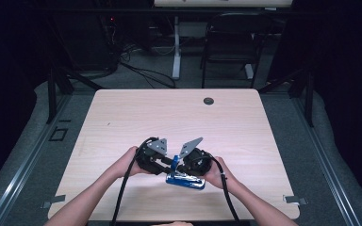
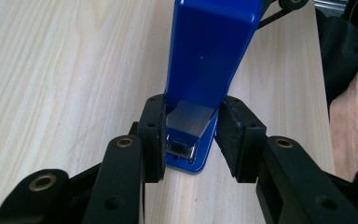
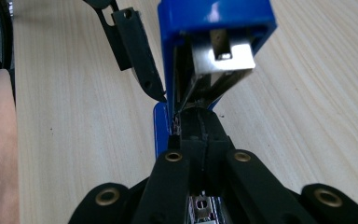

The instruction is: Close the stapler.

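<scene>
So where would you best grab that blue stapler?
Probably the blue stapler by its two long flat sides, near the hinge end, coming along its length as the left tool does: parallel faces suit two pads, and the lid is swung up.

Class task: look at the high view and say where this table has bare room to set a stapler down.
Free: the table from the grommet hole to both side edges. Crowded: the near middle, where both tongs meet at the blue stapler.
</scene>
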Tool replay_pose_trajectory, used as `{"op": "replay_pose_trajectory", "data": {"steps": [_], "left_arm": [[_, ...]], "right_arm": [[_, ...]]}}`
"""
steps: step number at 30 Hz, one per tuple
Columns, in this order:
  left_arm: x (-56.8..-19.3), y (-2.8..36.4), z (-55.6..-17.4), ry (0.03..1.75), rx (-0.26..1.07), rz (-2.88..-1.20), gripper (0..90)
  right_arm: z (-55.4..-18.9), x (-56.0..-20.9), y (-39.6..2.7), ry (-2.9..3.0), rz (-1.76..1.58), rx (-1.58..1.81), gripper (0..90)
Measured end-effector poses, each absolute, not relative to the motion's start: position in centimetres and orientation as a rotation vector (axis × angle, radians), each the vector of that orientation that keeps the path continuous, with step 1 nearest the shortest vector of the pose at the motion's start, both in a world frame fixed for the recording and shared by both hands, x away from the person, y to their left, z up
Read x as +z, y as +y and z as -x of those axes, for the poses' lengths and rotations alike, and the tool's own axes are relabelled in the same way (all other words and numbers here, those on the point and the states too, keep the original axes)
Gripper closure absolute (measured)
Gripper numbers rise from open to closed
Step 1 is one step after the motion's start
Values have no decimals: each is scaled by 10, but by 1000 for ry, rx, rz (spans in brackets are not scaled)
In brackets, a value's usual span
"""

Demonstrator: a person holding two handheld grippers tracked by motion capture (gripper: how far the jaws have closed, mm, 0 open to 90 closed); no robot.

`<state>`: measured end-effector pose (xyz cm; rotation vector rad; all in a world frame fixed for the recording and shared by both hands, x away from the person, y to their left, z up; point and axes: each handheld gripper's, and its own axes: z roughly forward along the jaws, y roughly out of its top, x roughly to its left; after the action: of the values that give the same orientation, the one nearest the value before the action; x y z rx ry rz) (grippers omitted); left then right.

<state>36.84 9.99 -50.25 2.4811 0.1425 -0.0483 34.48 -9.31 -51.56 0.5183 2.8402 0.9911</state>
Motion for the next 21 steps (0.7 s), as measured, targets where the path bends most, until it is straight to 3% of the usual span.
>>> {"op": "replay_pose_trajectory", "data": {"steps": [21], "left_arm": [[-510, 87, -368, 154, -60, -2513, 644]], "right_arm": [[-345, -509, -111, 2833, -549, 983, 890]]}}
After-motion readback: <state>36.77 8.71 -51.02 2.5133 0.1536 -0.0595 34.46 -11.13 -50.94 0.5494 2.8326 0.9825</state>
